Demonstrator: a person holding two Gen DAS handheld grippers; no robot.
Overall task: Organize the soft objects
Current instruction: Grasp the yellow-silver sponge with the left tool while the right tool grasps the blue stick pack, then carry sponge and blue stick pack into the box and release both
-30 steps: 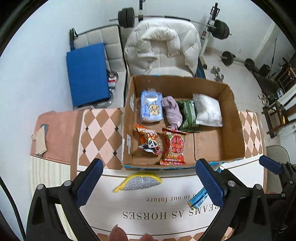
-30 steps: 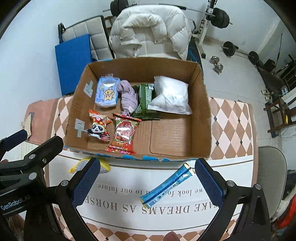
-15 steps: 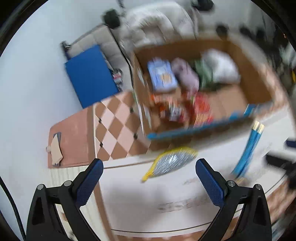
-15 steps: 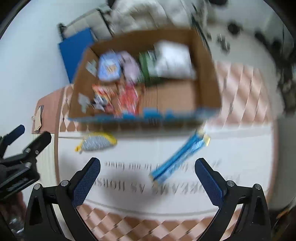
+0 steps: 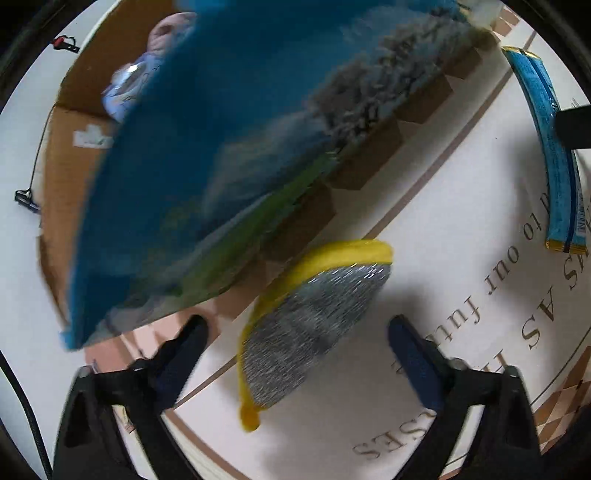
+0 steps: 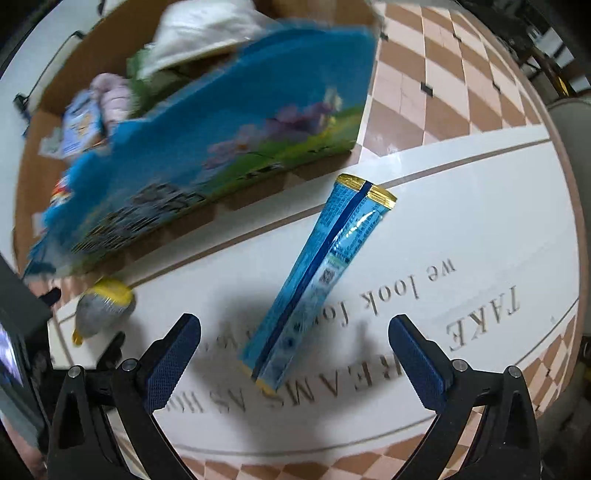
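A: We hold the left gripper point(image 5: 295, 354) low over the white printed bench cloth point(image 5: 461, 184); its blue-padded fingers point(image 5: 413, 358) stand spread wide and pinch nothing; between them lies the yellow-edged, silver-mesh scouring sponge point(image 5: 314, 325), flat on the cloth and just beside the front wall of the brown cardboard box point(image 5: 74, 155).

B: We keep the right gripper point(image 6: 295, 354) over the same cloth point(image 6: 480, 229); its fingers point(image 6: 173, 354) are likewise spread, empty; the long blue foil snack stick with gold ends point(image 6: 321, 284) lies diagonally between them, one end toward the box point(image 6: 33, 147), the other near our fingertips.

A: The box front carries a blue printed panel with green and grey patches point(image 5: 207, 140), blurred in our left view; a pale blue packet point(image 5: 125, 88) and a mauve cloth bundle point(image 5: 166, 33) show over the rim.

B: From the right view we see the same panel point(image 6: 221, 129); inside the box sit a white soft pack point(image 6: 207, 33), a mauve bundle point(image 6: 110, 96) and a pale blue packet point(image 6: 81, 125); the sponge point(image 6: 103, 306) rests at the far left, on the cloth beside the box; the checked brown-and-cream bench top point(image 6: 443, 85) runs past the box's right side.
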